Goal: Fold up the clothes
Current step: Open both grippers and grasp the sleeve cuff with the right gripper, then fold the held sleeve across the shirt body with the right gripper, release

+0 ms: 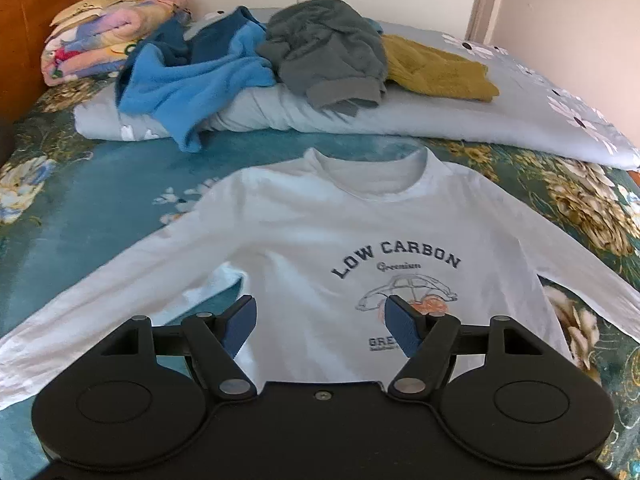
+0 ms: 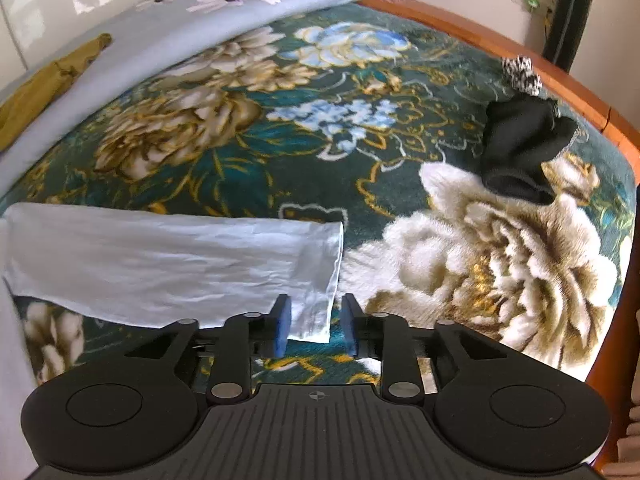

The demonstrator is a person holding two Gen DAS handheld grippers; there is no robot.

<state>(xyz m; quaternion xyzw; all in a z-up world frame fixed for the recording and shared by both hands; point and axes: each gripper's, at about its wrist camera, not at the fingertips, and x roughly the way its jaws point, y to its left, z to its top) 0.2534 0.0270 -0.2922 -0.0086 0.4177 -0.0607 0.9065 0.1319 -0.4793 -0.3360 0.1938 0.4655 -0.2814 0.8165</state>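
On the flowery bed (image 2: 224,148) your white shirt (image 1: 320,232) lies flat, thin and floppy. Both claws are open and empty: left gripper (image 1: 320,326) over its chest, right gripper (image 2: 314,330) around the sleeve end (image 2: 316,280). Pinch that cuff edge.

A teal floral blanket (image 1: 100,208) covers the bed across both views, its big cream and gold blooms filling the right wrist frame. A pale grey quilt with white daisies (image 1: 460,116) lies folded along the upper part of the left wrist view. A pastel patterned quilt (image 1: 96,40) is stacked at upper left against an orange-brown headboard (image 1: 36,12). In the right wrist view a wooden bed rail (image 2: 520,54) curves along the upper right, with a dark upright object (image 2: 568,24) against the wall behind it
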